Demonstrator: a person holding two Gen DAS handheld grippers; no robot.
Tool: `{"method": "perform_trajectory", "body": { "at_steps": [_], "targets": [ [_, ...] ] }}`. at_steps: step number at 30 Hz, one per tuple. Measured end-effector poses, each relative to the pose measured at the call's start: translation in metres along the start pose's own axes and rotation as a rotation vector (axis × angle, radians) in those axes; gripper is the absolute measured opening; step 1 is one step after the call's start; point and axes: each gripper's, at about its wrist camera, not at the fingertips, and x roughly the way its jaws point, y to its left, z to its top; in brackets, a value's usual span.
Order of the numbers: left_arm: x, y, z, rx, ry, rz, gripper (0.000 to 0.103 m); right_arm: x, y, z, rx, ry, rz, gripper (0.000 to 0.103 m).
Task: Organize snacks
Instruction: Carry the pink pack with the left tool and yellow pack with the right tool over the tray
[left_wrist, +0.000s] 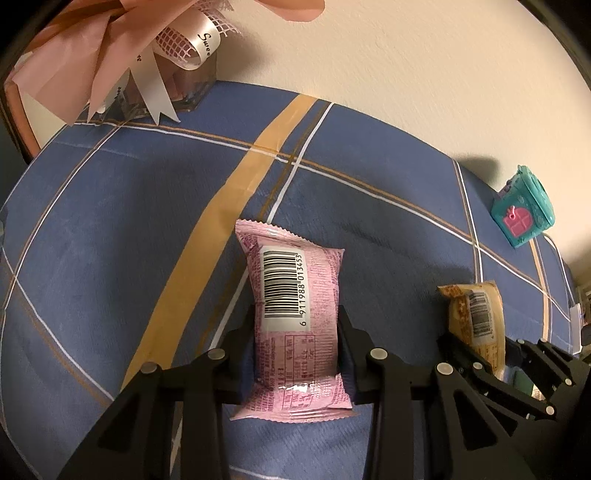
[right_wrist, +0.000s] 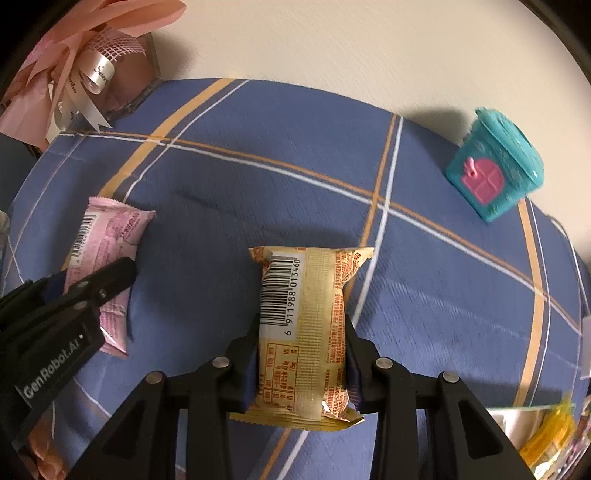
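My left gripper (left_wrist: 297, 325) is shut on a pink snack packet (left_wrist: 291, 295), barcode side up, over the blue plaid tablecloth (left_wrist: 110, 229). My right gripper (right_wrist: 301, 332) is shut on a yellow snack packet (right_wrist: 306, 325), barcode side up. In the left wrist view the yellow packet (left_wrist: 476, 314) and the right gripper show at the lower right. In the right wrist view the pink packet (right_wrist: 107, 251) and the left gripper show at the left.
A pink paper bouquet with white ribbon (left_wrist: 122, 55) stands in a clear box at the back left, also in the right wrist view (right_wrist: 85, 66). A teal toy house with a pink door (right_wrist: 495, 166) stands at the back right by the wall. Yellow items (right_wrist: 550, 435) lie off the table's right edge.
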Motion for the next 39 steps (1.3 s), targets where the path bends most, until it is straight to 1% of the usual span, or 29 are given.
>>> {"method": "perform_trajectory", "body": {
  "at_steps": [4, 9, 13, 19, 25, 28, 32, 35, 39],
  "targets": [
    [-0.004, -0.004, -0.004, 0.000, 0.015, -0.002, 0.039, -0.006, -0.005, -0.009, 0.024, 0.015, 0.011, 0.039],
    [-0.015, -0.008, -0.010, -0.023, 0.034, -0.011, 0.038, -0.018, -0.012, -0.021, 0.059, 0.021, 0.026, 0.039],
    [-0.025, -0.016, -0.017, -0.049, 0.056, -0.027, 0.038, -0.029, -0.018, -0.038, 0.095, 0.025, 0.046, 0.039],
    [-0.037, -0.027, -0.033, -0.062, 0.086, -0.030, 0.038, -0.046, -0.026, -0.060, 0.130, 0.024, 0.072, 0.039],
    [-0.066, -0.034, -0.054, -0.069, 0.071, -0.038, 0.038, -0.059, -0.033, -0.085, 0.187, 0.019, 0.101, 0.039],
    [-0.074, -0.034, -0.064, -0.082, 0.078, -0.044, 0.038, -0.070, -0.034, -0.097, 0.185, -0.001, 0.083, 0.039],
    [-0.084, -0.036, -0.079, -0.081, 0.076, -0.030, 0.038, -0.080, -0.036, -0.114, 0.217, -0.016, 0.107, 0.039],
    [-0.092, -0.038, -0.091, -0.074, 0.076, -0.039, 0.038, -0.086, -0.035, -0.126, 0.231, -0.024, 0.119, 0.039],
    [-0.104, -0.038, -0.104, -0.078, 0.068, -0.053, 0.038, -0.095, -0.036, -0.135, 0.236, -0.034, 0.109, 0.039]
  ]
}}
